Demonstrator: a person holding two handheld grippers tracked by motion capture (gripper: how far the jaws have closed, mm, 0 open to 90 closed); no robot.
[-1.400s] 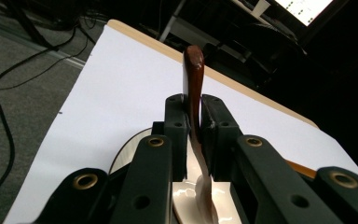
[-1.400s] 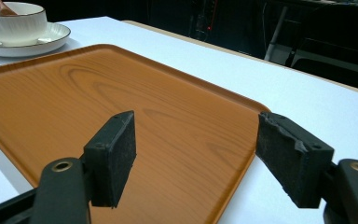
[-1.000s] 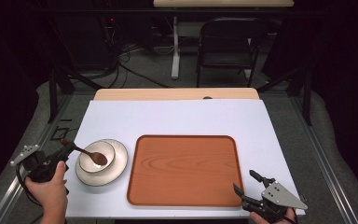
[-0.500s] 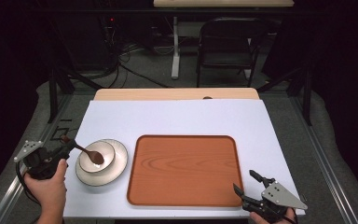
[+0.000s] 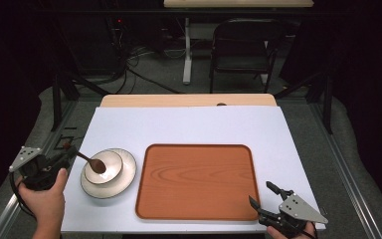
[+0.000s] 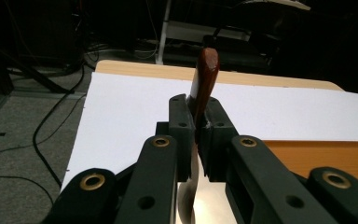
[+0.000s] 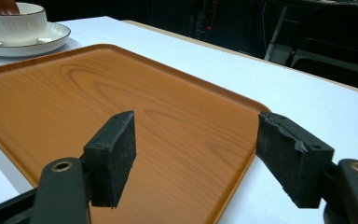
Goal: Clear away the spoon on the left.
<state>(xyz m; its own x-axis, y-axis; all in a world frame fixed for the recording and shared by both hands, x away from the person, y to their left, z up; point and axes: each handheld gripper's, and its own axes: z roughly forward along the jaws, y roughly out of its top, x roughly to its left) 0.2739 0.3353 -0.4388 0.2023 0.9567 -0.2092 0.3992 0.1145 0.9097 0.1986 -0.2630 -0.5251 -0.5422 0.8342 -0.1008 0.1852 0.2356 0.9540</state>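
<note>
A brown wooden spoon (image 5: 90,161) rests with its head in a white bowl (image 5: 110,163), which stands on a white plate (image 5: 124,180) at the table's left. My left gripper (image 5: 67,153) is shut on the spoon's handle at the left table edge. In the left gripper view the jaws (image 6: 198,116) pinch the spoon handle (image 6: 205,79), which sticks up past them. My right gripper (image 5: 260,193) stands open at the front right corner of the wooden tray (image 5: 196,181). In the right gripper view nothing lies between its pads (image 7: 116,154) over the tray (image 7: 121,88).
The white table top (image 5: 189,124) stretches behind the tray. A folding chair (image 5: 243,45) and cables stand on the floor beyond the table. From the right gripper view the bowl (image 7: 14,21) and plate (image 7: 51,39) sit far left.
My left hand has shifted slightly, and the spoon's head has slid a little to the left inside the bowl. The right gripper has not moved.
</note>
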